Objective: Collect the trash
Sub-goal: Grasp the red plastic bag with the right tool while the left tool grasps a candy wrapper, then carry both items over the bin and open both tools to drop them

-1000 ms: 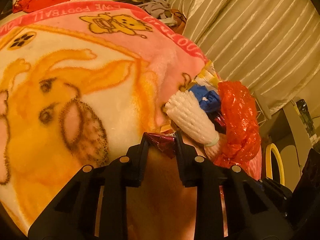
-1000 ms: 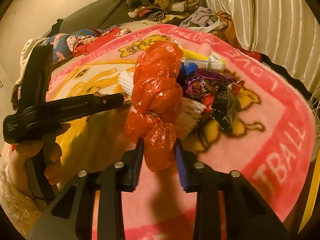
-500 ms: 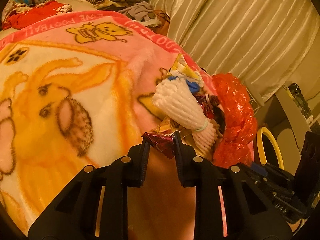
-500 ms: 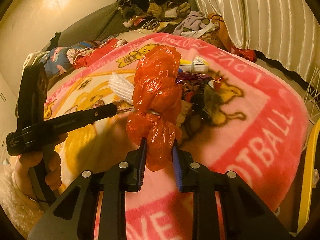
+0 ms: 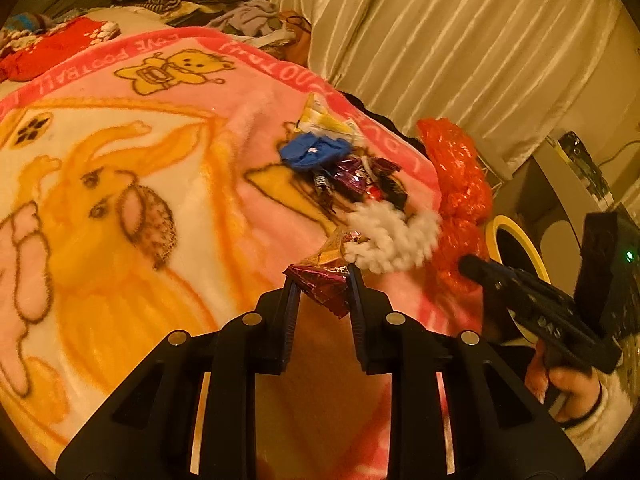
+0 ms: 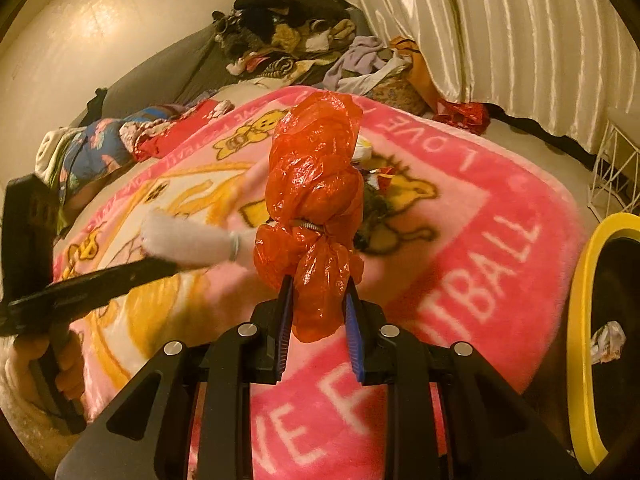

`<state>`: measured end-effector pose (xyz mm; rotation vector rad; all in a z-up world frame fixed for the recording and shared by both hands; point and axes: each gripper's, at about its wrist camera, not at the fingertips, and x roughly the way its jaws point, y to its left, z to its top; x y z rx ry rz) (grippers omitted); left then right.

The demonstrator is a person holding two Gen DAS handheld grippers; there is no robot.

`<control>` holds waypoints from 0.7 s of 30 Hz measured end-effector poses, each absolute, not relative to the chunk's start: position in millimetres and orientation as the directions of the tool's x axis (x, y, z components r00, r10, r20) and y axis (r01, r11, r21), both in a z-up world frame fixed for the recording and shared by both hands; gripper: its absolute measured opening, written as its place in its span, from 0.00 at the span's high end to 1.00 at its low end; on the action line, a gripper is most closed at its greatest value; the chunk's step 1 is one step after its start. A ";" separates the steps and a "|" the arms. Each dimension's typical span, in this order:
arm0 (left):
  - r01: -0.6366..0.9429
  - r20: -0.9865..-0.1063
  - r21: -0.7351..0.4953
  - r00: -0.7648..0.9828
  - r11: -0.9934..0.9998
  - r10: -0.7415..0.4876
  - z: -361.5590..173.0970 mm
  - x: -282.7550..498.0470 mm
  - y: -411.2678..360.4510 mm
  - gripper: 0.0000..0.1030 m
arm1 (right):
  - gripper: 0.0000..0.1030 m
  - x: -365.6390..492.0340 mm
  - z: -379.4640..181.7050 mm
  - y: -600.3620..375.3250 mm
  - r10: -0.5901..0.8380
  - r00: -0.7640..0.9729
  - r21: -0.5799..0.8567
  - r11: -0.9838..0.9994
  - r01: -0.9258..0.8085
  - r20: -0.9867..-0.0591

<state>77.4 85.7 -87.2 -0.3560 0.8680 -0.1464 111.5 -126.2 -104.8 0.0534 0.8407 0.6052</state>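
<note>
ITEM my left gripper (image 5: 321, 286) clamps foil wrapper (image 5: 320, 280); my right gripper (image 6: 318, 294) clamps red plastic bag (image 6: 316, 184) | STEP carrying off blanket (image 6: 460, 240) | NEXT swing to yellow-rimmed bin (image 6: 580, 320) at 3 o'clock, release | LEFT wrapper pile (image 5: 348, 168) at 12 o'clock

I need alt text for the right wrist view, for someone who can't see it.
The right tongs grip a crumpled red plastic bag above a pink cartoon blanket. At left, a hand holds the other black tool, a white foam net at its tip. A yellow-rimmed bin sits at the right edge.
</note>
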 end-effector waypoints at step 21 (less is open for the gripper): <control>0.062 -0.613 -0.272 0.758 0.960 -0.223 -27.7 89.8 39.7 0.82 | 0.78 107.6 -82.4 -168.7 0.501 0.596 0.298 0.862 -0.410 -0.628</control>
